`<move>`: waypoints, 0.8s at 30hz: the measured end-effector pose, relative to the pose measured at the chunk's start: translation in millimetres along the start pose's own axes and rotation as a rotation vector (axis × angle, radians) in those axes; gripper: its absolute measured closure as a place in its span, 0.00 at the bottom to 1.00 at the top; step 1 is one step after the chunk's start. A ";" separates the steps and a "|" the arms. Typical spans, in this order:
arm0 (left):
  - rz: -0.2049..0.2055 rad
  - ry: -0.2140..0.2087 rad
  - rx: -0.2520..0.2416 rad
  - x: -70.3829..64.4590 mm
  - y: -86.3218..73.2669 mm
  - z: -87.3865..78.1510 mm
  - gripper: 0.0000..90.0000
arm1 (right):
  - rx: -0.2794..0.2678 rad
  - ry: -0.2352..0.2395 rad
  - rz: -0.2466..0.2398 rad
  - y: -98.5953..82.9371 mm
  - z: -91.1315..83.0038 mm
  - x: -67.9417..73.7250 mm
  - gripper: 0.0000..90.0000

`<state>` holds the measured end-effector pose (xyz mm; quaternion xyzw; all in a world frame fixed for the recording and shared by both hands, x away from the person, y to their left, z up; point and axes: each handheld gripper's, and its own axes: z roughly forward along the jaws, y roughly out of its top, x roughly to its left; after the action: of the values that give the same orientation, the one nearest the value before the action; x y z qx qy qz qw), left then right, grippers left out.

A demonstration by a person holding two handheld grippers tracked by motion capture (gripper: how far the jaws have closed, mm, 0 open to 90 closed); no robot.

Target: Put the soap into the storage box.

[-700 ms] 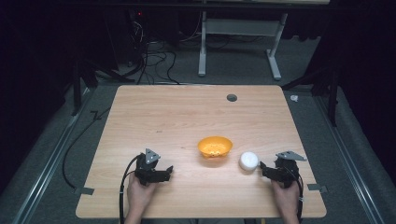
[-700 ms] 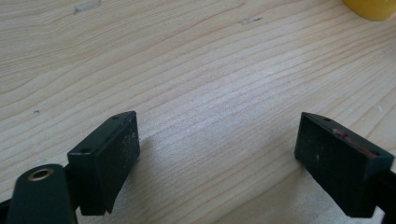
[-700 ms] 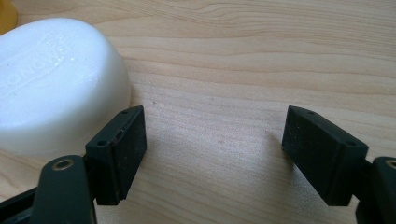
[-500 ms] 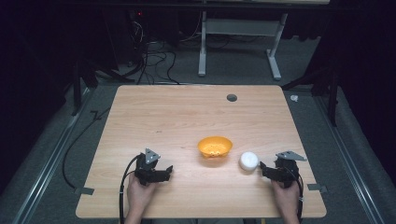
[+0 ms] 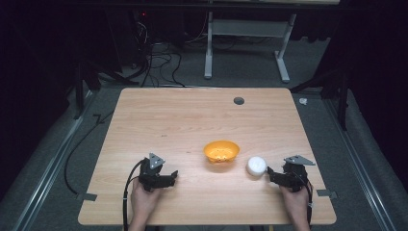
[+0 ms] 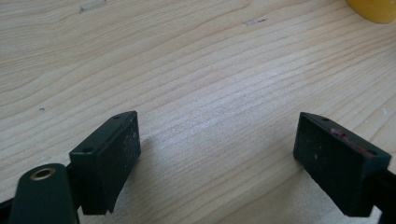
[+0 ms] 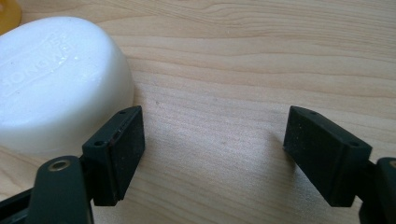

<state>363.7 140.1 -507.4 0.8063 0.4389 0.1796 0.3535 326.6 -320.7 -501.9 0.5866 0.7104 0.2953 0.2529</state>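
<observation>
Reaching: the right gripper (image 5: 270, 174) lies low on the near right of the pale wooden table (image 5: 183, 115), pointed left at the white oval bar of soap (image 5: 256, 165); I judge this to be the approach before a first grasp.
Soap position: it lies flat on the table at near right, just right of the orange plastic bowl (image 5: 221, 150) and apart from it; the bowl stands near the middle of the near half.
Right jaws: spread wide with bare wood between them. In the right gripper view the soap (image 7: 56, 84) sits just beyond and outside the left-hand jaw, close to its tip; whether it touches I cannot tell.
Left gripper (image 5: 169, 177): low on the table at near left, well apart from the soap, pointed right toward the bowl.
Left jaws: also spread wide, holding nothing; a yellow-orange edge of the bowl (image 6: 373, 9) shows at the far right corner of the left gripper view.
Step in hand: lining up on the soap, not yet gripped.
Next move calls for: shifting the right gripper sideways so the soap comes between the jaws, easing forward along the table, then closing across the bar's narrow sides.
Likely goal: the bowl beside it, as a guess.
Risk: the smooth, rounded bar may slide away if a jaw nudges it first.
</observation>
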 end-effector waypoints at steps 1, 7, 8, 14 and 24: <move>-0.001 0.002 0.001 0.1 0.0 -0.1 0.17 | 0.002 0.000 0.000 0.2 0.0 0.1 0.24; -0.005 0.006 0.001 0.3 0.0 -0.1 0.17 | -0.005 0.016 -0.012 -1.2 -1.9 -0.8 0.28; -0.005 0.006 0.001 0.3 0.0 -0.1 0.17 | -0.005 0.018 -0.012 -1.5 -2.1 -0.7 0.28; -0.005 0.005 0.001 0.3 0.0 -0.1 0.17 | -0.015 0.039 -0.007 -1.8 -4.9 -0.4 0.29; -0.005 0.006 0.001 0.3 0.0 -0.1 0.17 | -0.060 0.050 -0.029 -2.2 -25.0 5.2 0.29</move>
<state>363.8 140.4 -507.3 0.8049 0.4419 0.1810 0.3523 306.5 -319.0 -486.1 0.5608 0.7158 0.3275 0.2567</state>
